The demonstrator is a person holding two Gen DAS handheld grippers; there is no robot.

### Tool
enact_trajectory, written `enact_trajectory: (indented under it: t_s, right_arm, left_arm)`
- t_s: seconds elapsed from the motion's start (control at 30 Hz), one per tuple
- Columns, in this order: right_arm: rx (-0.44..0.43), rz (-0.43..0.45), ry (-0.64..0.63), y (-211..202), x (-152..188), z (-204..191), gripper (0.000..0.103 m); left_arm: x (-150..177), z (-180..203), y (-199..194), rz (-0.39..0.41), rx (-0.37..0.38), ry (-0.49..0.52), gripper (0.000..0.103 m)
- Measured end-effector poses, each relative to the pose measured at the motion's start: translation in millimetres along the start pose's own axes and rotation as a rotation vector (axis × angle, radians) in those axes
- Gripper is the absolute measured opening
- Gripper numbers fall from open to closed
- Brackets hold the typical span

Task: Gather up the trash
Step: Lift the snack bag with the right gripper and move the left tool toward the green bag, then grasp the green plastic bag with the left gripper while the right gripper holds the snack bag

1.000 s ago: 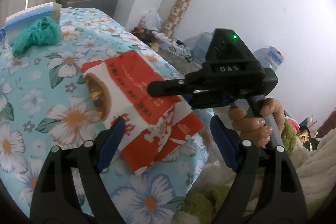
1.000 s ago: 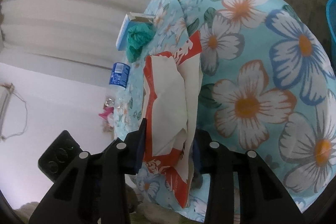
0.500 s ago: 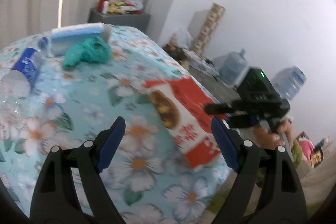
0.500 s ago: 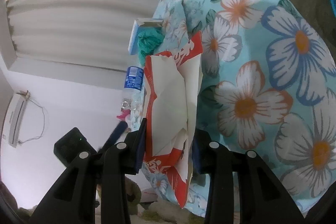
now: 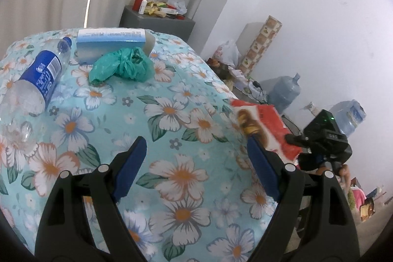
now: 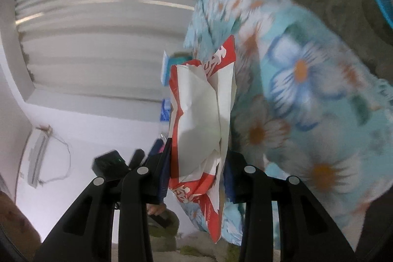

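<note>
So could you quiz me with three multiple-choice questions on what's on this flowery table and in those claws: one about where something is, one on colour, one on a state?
1. Where does the crumpled plastic bag lie?
A. against the front of the blue-and-white box
B. on the floor
C. inside the bottle

2. What colour is the label on the plastic bottle?
A. green
B. blue
C. yellow

3. What is the right gripper doing?
A. standing open and empty
B. clamping the red-and-white paper bag
C. gripping the bottle

Answers:
1 A, the green bag rests beside that box on the floral cloth.
2 B, its wrap is dark blue.
3 B, both pads press the bag, while the left gripper is open and empty.
</note>
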State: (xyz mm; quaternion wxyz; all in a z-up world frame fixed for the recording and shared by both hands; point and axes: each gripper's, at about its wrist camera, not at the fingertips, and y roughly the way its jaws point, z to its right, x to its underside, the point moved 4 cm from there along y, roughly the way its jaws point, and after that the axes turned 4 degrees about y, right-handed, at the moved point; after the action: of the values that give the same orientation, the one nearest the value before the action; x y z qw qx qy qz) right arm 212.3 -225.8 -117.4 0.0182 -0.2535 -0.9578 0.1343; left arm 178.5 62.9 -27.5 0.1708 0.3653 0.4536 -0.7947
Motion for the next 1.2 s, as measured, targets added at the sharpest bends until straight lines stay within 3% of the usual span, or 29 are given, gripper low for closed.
enact_trajectory:
  t_s: [0.2, 0.33, 0.47, 0.67, 0.8, 1.0, 1.1, 1.17, 1.2]
  right_arm:
    - [-0.004, 0.031, 0.013, -22, -1, 8, 0.035]
    - [-0.003, 0.015, 0.019, -18, 3, 9, 0.035]
    - [-0.004, 0.006, 0.028, -6, 4, 7, 0.035]
    - [-0.005, 0.011, 0.04, -3, -2, 9, 0.035]
    - [-0.006, 0.013, 0.045, -4, -2, 10, 0.035]
    - [-0.002, 0.011, 0.053, -2, -4, 12, 0.035]
    - [-0.005, 0.015, 0.052, -4, -4, 12, 0.035]
    - [-0.005, 0.015, 0.051, -5, -3, 12, 0.035]
    - [-0.005, 0.015, 0.051, -6, -3, 12, 0.035]
  left_arm:
    - [-24, -9, 12, 0.025, -0.136, 0.03, 0.079]
    - [-51, -18, 35, 0.018, -0.321, 0.122, 0.079]
    - [-73, -35, 64, -0.004, -0.403, 0.147, 0.079]
    - [-89, -63, 104, -0.096, -0.597, 0.247, 0.074]
    - [-89, -80, 120, -0.141, -0.577, 0.209, 0.07]
    - [-90, -85, 123, -0.138, -0.577, 0.185, 0.058]
    - [-89, -83, 122, -0.139, -0.582, 0.197, 0.05]
    - [-86, -82, 120, -0.146, -0.587, 0.202, 0.034]
    - [-84, -81, 119, -0.146, -0.591, 0.203, 0.034]
